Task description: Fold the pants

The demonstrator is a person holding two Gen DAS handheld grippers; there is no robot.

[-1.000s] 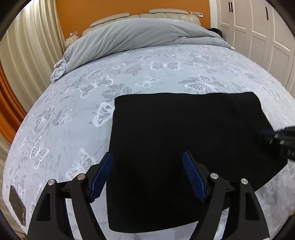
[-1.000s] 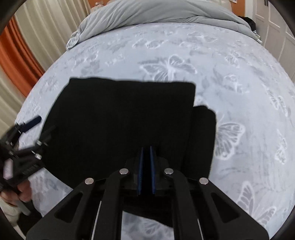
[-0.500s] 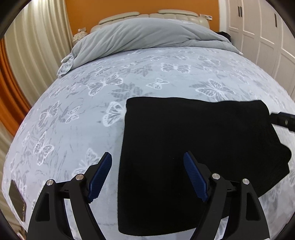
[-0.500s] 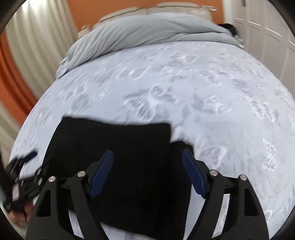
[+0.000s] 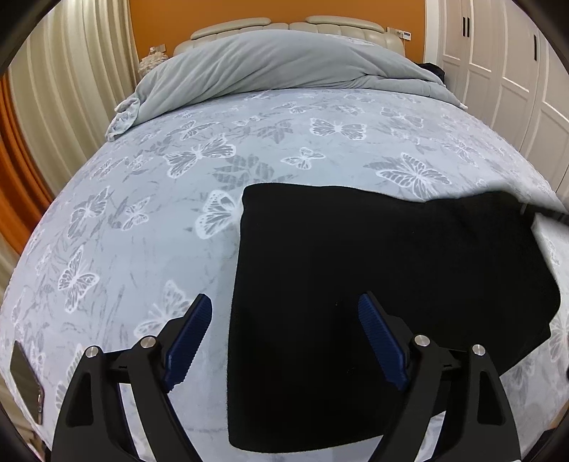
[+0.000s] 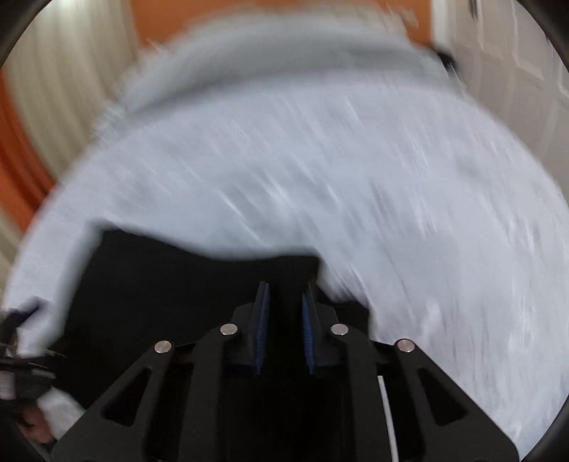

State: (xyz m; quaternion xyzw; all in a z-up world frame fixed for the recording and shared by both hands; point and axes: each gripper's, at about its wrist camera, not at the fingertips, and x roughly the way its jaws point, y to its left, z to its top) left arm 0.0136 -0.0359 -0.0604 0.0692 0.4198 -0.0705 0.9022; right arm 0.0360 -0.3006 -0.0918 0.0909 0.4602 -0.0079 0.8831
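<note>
Left wrist view shows the black pants [image 5: 373,284] folded into a flat rectangle on the butterfly-print bedspread [image 5: 160,220], lying in the near right part of the bed with their left edge running straight toward the camera. Their far right corner is lifted off the spread, and a thin dark piece reaches it from the right edge of the picture; what that piece is cannot be made out. The left gripper [image 5: 284,337] hangs over the near left edge of the pants with its jaws spread wide, holding nothing: one blue pad over the bedspread, the other over the black cloth. A grey duvet [image 5: 284,60] is bunched at the head of the bed, in front of a padded headboard [image 5: 295,26] and an orange wall [image 5: 160,21]. Pale curtains [image 5: 71,89] hang on the left, white wardrobe doors [image 5: 515,71] stand on the right, and a phone [image 5: 26,380] lies at the near left edge of the bed. Right wrist view is heavily motion-blurred; the right gripper [image 6: 283,330] has its pads drawn near each other with a narrow gap, black cloth showing between them, but whether they pinch it cannot be told.
</note>
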